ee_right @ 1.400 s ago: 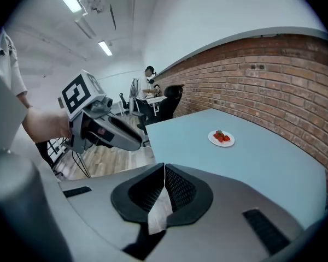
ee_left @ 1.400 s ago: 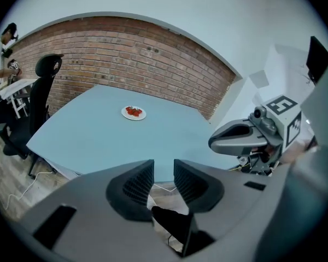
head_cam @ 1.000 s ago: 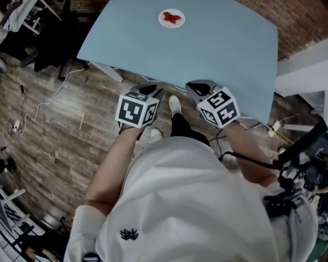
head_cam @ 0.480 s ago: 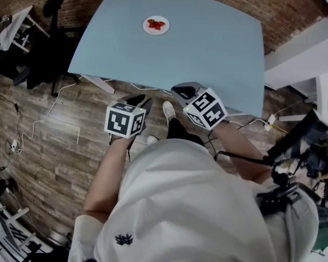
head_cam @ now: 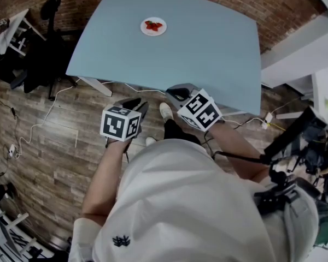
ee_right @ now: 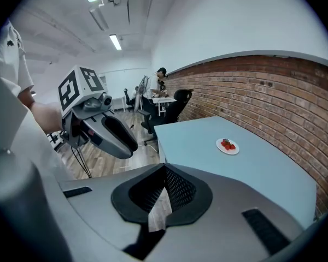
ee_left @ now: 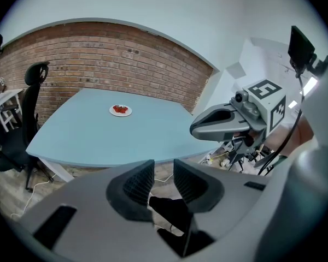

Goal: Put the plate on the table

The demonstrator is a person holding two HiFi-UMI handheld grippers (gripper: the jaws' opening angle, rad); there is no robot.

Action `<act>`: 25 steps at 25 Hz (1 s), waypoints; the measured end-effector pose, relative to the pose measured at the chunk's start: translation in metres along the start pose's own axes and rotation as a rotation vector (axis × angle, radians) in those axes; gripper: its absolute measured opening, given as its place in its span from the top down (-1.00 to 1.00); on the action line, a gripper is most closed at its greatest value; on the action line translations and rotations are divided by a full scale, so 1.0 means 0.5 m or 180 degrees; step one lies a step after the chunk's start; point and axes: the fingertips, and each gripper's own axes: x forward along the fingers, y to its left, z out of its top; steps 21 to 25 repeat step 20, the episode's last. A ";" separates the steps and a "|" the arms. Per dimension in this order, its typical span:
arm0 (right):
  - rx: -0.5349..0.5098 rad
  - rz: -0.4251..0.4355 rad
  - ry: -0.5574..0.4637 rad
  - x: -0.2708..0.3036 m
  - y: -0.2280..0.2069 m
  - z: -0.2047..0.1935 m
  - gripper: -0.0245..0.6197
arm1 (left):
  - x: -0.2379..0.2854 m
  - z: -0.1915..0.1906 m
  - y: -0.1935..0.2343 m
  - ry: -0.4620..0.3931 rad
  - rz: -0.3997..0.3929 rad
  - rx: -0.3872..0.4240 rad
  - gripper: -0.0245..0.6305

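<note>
A small white plate (head_cam: 153, 26) with red strawberries on it rests on the far part of the light blue table (head_cam: 208, 42). The plate (ee_left: 121, 111) shows in the left gripper view and the plate (ee_right: 227, 146) in the right gripper view. Both grippers hang over the wood floor just short of the table's near edge, far from the plate. My left gripper (head_cam: 135, 105) is open by a narrow gap, its jaws (ee_left: 163, 171) empty. My right gripper (head_cam: 175, 91) is shut, the pads (ee_right: 164, 171) meeting at the tips with nothing held.
A black office chair (head_cam: 41, 53) and a white desk (head_cam: 5, 31) stand left of the table. Cables (head_cam: 38, 130) trail over the wood floor. Dark equipment on stands (head_cam: 306, 146) crowds the right. A brick wall (ee_left: 98, 59) runs behind the table.
The plate and table have shifted left and up in the head view. Both grippers have slid slightly down and left, keeping their places by the near table edge.
</note>
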 end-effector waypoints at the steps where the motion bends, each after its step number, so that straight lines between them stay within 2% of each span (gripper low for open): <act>1: -0.0009 -0.0001 0.0012 -0.001 0.001 -0.001 0.90 | -0.001 -0.001 -0.002 0.0003 -0.0006 -0.0004 0.58; 25: -0.0079 0.0033 0.0085 0.019 0.013 0.025 0.90 | -0.012 -0.007 0.018 0.0028 -0.0021 -0.0053 0.58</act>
